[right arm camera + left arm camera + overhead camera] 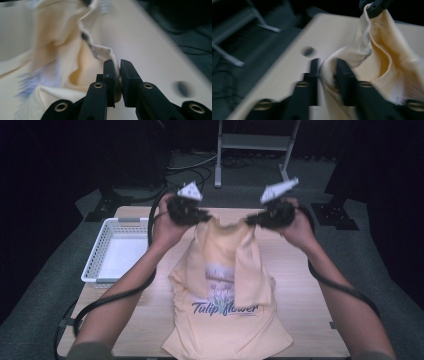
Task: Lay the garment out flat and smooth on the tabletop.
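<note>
Fabric of the pale yellow T-shirt point(227, 285) hangs between my two grippers in the middle of the high view, its top edge lifted near the upper centre of the frame while the lower part, printed "Tulip flower", lies spread on the wooden table point(305, 285) toward the bottom. My left gripper point(202, 217) pinches one top corner of the shirt; in the left gripper view the cloth bunches between the two black jaws at the lower centre of the frame, and they are clamped on it. My right gripper point(250, 220) holds the other top corner; in the right gripper view a folded edge of the shirt sits squeezed between the jaws at the lower centre. A white plastic basket point(97, 257) stands on the table at the left of the high view, apart from the shirt.
</note>
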Demonstrator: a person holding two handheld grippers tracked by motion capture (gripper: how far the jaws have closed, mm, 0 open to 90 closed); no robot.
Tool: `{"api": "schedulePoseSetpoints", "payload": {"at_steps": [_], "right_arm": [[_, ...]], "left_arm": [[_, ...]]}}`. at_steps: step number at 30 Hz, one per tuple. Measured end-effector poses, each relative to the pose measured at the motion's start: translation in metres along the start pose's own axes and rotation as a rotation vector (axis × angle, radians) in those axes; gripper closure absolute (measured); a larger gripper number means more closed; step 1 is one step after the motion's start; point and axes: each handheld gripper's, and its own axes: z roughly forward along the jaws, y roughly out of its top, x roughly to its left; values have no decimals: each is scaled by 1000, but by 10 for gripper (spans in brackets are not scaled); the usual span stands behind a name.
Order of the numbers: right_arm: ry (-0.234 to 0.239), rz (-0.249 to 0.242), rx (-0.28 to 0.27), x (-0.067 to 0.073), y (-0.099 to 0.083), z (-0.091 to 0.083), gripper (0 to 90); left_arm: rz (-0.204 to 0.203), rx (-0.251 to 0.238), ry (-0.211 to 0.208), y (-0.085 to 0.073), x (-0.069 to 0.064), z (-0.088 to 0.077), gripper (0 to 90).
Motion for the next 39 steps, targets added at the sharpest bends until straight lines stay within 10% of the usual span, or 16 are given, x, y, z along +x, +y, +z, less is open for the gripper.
{"api": "schedulePoseSetpoints", "payload": {"at_steps": [2,4,6,21,30,39], "right_arm": [[-68,37,-16,-17,12,2,696],[-110,93,-23,-38,25,5,640],[-89,126,-24,-38,24,8,602],[105,110,124,55,-92,45,416],[162,93,189,107,-143,71,331],[121,61,156,122,-153,74,309]], "left_arm": [[-48,-39,81,15,22,13,566],[-151,-71,5,17,32,22,587],[-134,-49,-22,12,28,28,561],[-111,92,-271,-87,-63,50,423],[-77,204,-267,-131,-96,58,395],[-70,238,-260,-144,-109,58,378]]}}
